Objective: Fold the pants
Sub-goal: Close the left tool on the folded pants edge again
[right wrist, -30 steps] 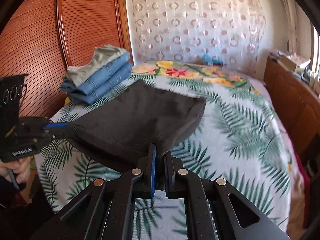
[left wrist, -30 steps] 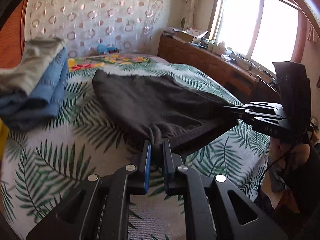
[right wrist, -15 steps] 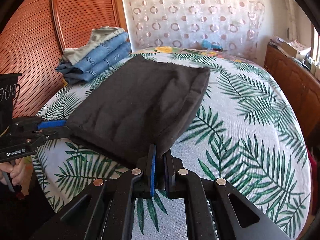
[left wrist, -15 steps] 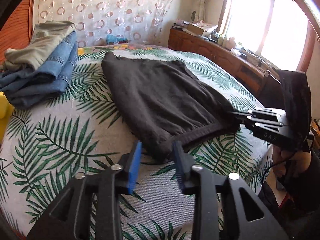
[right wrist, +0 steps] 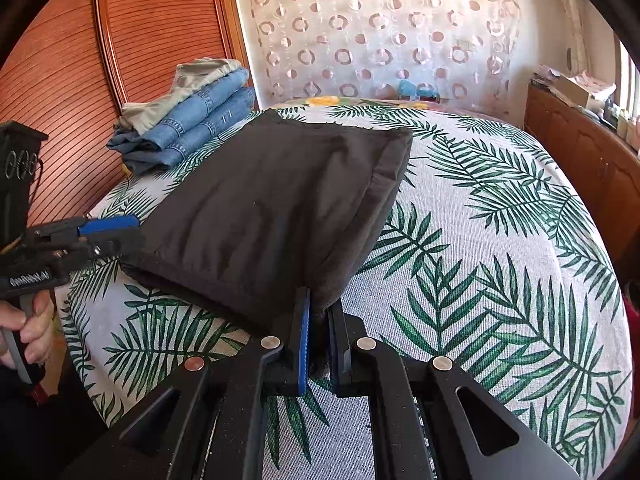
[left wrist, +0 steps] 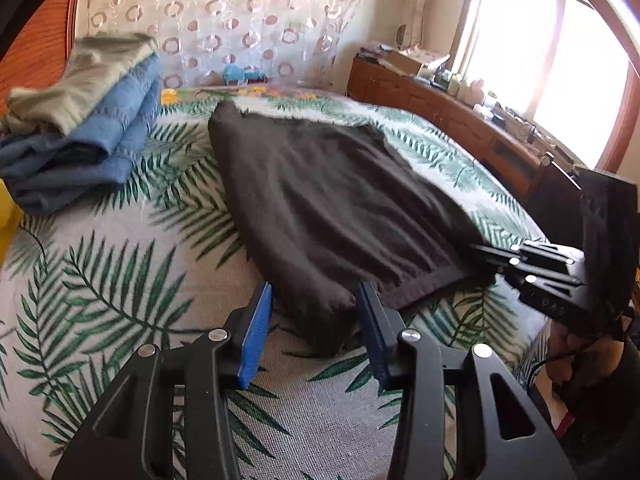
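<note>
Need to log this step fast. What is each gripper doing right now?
Left gripper: jaws opening, black pants corner between them, not pinched.
Right gripper: shut on the pants' other corner.

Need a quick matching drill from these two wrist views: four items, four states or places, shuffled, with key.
Items:
1. left gripper
2. right gripper
3. black pants
4. folded jeans

States:
A. stacked by the wooden headboard
B. clamped on a pants corner
C. jaws opening, pads off the cloth
D. spread flat on the palm-leaf bedspread

Pairs: 1-C, 2-B, 3-D, 4-A
</note>
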### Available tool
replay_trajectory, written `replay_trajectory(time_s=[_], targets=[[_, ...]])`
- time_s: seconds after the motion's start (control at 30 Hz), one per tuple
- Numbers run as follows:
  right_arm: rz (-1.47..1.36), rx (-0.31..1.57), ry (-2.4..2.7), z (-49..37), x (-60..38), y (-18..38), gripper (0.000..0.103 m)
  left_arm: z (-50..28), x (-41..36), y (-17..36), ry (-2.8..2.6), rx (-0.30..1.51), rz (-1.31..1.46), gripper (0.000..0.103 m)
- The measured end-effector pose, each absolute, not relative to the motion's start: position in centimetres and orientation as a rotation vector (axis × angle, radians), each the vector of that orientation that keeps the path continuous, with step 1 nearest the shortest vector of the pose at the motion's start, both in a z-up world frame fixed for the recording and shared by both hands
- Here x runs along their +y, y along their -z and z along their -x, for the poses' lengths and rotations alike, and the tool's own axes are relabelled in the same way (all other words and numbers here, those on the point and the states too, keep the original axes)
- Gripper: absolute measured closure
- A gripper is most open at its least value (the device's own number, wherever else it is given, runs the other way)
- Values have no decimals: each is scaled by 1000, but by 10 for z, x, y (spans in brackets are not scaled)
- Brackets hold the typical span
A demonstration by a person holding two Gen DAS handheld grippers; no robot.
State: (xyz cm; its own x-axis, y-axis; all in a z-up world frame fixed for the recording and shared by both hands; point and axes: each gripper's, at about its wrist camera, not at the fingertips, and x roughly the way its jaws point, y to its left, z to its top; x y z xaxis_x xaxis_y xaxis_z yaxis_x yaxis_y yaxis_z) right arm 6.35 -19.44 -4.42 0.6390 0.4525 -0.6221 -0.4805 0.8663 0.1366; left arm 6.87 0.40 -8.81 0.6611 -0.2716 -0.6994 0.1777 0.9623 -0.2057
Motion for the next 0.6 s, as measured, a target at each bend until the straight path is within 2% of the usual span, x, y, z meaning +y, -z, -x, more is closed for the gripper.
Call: replay_trajectory(time_s=[0.17,0.2,0.23,0.37,0.5,0.6], targets=[[32,693,-535,-69,-193,55,97,-62,7,92,248,806,145,58],[33,692,-534,-69,-193,55,97,-60,7,92,249,802,143,60],[32,692,-533,-69,-193,55,97,-59,5,93,259,799,145,67],[24,698,-528,-71,-192,55,97,-56,5,94,270,794,172,72],[30,700,-523,-72,-191,54,97,-55,2,92,299,791,166,87],[35,705,-526,-73,-192,54,96,-52,-1,85,300,765,146,90]])
